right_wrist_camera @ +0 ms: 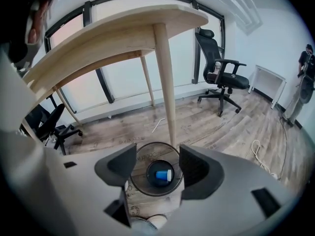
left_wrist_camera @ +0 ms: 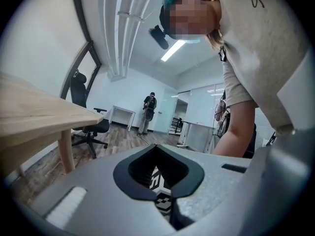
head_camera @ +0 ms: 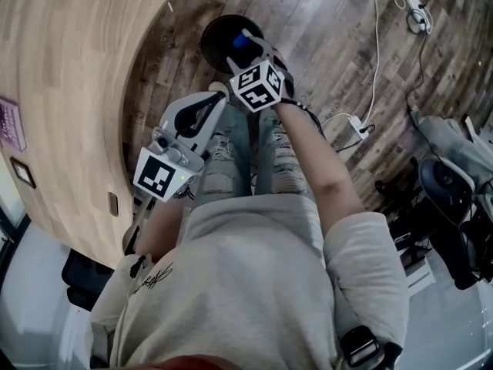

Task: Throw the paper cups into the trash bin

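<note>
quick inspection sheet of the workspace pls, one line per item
surface: wood-plank floor; round wooden table at the person's left
job's things: blue paper cup lying inside the dark trash bin
clutter: thin white strip on the floor
grippers: left gripper shut, empty; right gripper open, empty, above the bin
cables: white cable and power strip on the floor
surroundings: office chair; distant standing person

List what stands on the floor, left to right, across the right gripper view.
Dark chair → trash bin → black office chair → white table → standing person. The table leg overlaps the bin, so it is left out.
</note>
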